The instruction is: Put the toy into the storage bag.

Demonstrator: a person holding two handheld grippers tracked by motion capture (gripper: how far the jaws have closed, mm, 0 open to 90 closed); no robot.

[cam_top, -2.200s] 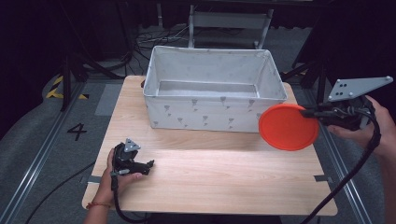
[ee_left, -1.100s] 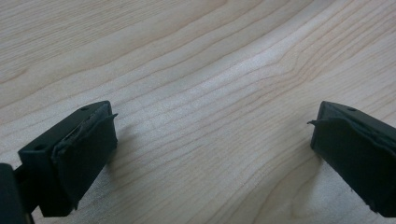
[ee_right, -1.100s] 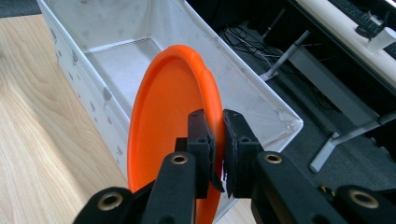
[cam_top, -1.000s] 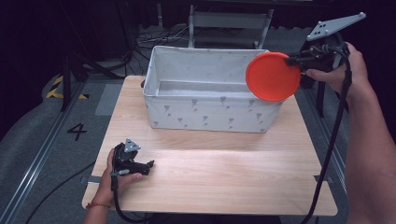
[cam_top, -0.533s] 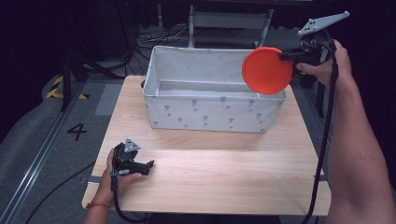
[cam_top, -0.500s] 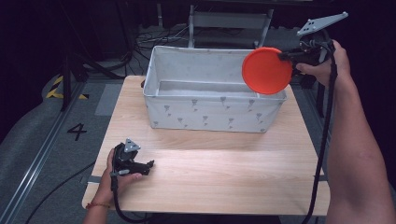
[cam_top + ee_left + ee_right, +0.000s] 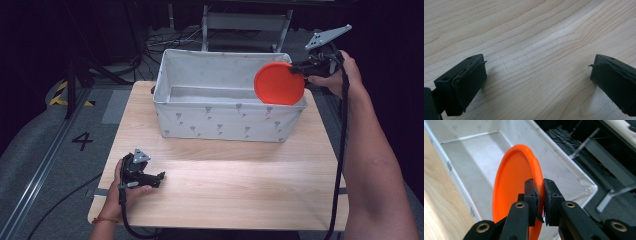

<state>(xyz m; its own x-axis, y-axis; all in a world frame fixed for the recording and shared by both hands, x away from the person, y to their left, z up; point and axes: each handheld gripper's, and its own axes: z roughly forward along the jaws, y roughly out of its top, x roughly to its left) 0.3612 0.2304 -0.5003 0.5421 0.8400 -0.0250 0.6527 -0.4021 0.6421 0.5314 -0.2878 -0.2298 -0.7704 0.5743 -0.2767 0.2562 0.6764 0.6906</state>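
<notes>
The right tongs [image 7: 300, 67] are clamped on the rim of an orange plate [image 7: 279, 83], which is held on edge over the right end of a white fabric bin [image 7: 220, 117]. In the right gripper view the two black jaws pinch the plate's [image 7: 514, 192] edge, with the bin's [image 7: 564, 170] pale floor and far wall behind it. The bin stands at the 12 o'clock side of the wooden desk [image 7: 235, 185]; the plate is at about 2 o'clock. The left tongs [image 7: 159, 177] rest on the desk at 8 o'clock, held by the left hand [image 7: 125, 187]. In the left gripper view their jaws stand wide apart over bare wood [image 7: 534, 55], holding nothing.
</notes>
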